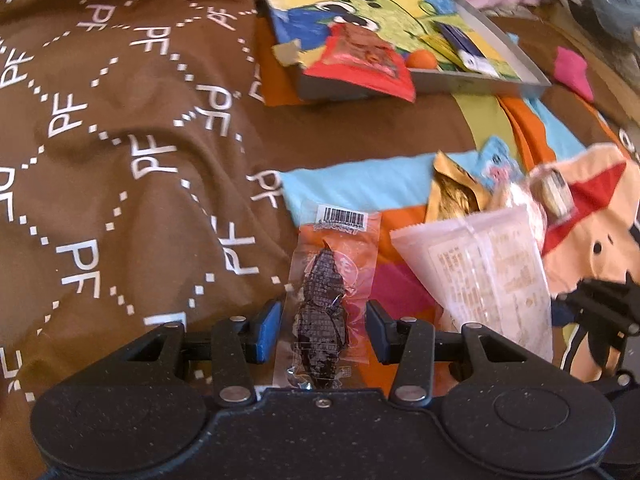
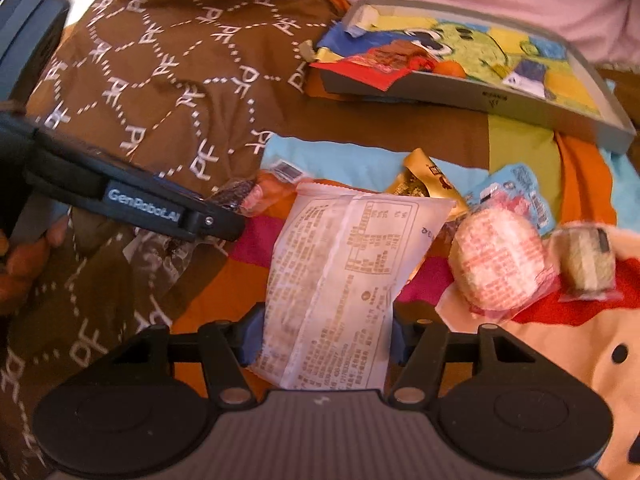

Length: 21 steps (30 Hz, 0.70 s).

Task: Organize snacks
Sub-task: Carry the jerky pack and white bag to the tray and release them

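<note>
- Left gripper (image 1: 322,330) sat low over the bed cover (image 1: 120,160), jaws spread, pads on either side of a slim clear packet with a dark snack (image 1: 326,300) but not touching its film.
- The packet's long axis ran straight ahead along the fingers, barcode end farthest away, near end tucked under the gripper body. Judged: a plain squeeze across its narrow width would catch it.
- Right gripper (image 2: 324,342) bracketed a white printed pouch (image 2: 340,276), also lengthwise ahead. Its pads sat at the pouch's edges; I could not tell whether they pressed or only flanked it.
- The two packs lay side by side, white pouch to the right of the dark snack, each already between its own jaws.
- The grey tray (image 1: 480,84) stood ahead of both and well apart, across brown fabric, up and slightly right of the left gripper. It already held a red packet (image 1: 360,64) overhanging the near rim.
- More snacks lay loose right of the pouch: a gold wrapper (image 2: 424,184), a round pink-printed cake (image 2: 496,264), a small wrapped block (image 2: 588,264).
- Judged: sorting was partly done.
</note>
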Each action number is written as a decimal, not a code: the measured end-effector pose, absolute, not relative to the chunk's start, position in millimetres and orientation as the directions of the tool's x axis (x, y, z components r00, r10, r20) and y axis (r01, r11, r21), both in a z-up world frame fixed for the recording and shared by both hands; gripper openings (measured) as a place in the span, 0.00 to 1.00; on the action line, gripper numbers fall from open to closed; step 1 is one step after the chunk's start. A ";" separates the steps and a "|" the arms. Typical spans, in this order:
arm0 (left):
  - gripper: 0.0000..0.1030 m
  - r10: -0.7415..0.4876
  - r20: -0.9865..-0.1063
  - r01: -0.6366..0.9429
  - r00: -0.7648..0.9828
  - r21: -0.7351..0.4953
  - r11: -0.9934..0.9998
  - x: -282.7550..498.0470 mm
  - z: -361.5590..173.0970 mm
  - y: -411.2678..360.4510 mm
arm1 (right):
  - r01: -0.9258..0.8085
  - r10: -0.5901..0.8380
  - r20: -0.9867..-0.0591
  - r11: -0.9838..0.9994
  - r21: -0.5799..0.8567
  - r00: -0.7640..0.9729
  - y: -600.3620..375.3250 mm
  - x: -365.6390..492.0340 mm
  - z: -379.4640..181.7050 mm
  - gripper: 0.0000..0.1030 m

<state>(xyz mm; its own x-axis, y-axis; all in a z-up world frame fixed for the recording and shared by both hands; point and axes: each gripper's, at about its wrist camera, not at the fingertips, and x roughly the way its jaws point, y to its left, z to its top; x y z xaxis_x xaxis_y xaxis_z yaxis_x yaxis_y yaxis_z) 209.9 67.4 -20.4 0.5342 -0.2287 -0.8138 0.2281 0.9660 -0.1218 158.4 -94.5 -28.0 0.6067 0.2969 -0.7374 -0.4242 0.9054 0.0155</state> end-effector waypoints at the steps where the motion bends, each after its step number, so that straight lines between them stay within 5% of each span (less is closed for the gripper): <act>1: 0.47 -0.223 -0.816 0.235 0.533 -0.111 0.966 208.6 -21.4 65.4 | -0.435 0.296 -0.734 0.900 0.000 0.611 -94.5 156.2 -28.5 0.61; 21: 0.45 -0.164 -0.695 0.213 0.700 -0.015 0.977 179.9 0.4 43.1 | -0.487 0.210 -0.577 0.787 -0.379 0.789 -107.2 124.4 -26.0 0.59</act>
